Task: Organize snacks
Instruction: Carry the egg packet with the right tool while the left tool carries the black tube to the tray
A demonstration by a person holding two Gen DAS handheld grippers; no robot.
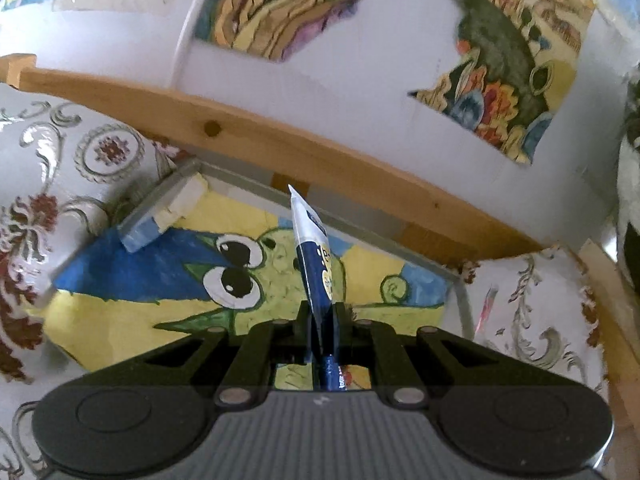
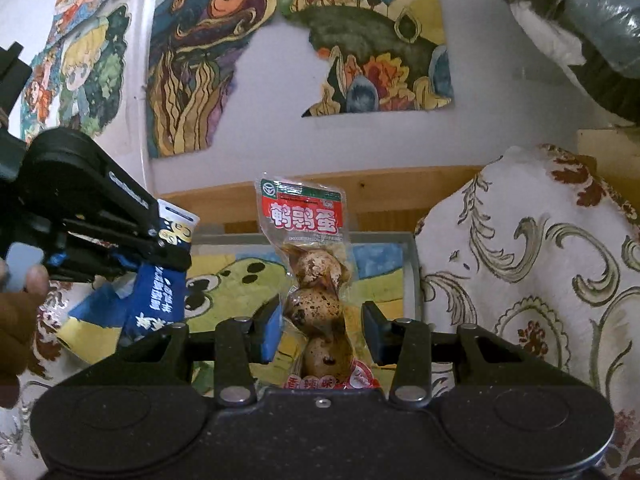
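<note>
At the left, the left gripper (image 1: 322, 316) was closed tight on a blue snack packet (image 1: 316, 264). The packet stood on its edge between the jaws, its silver sealed end pointing forward and its other end reaching back under the gripper. The right wrist view showed this same gripper (image 2: 168, 252) from the side, held by a hand (image 2: 18, 312), with the blue packet (image 2: 160, 292) hanging down from it over the left part of the grey tray (image 2: 412, 264).

This tray (image 1: 460, 292) had a painted frog picture (image 1: 248, 264) on its bottom and lay on a flowered cloth (image 1: 60, 168), in front of a wooden rail (image 1: 240, 136). A small white and blue block (image 1: 168, 216) leaned at the far left corner of the tray.

More to the right, the right gripper (image 2: 322, 328) stood open, its blue pads on both sides of a quail egg packet (image 2: 316, 280) but apart from it. I could not tell whether this packet lay in the tray or leaned up; it was over the middle of the frog picture, with its red label toward the far edge.

I judged that the step in hand was the putting of snacks into the tray. The next move seemed to call for lowering the blue packet to the tray bottom, near the left edge, and opening the left jaws; the right gripper should draw back without touching the egg packet.
</note>
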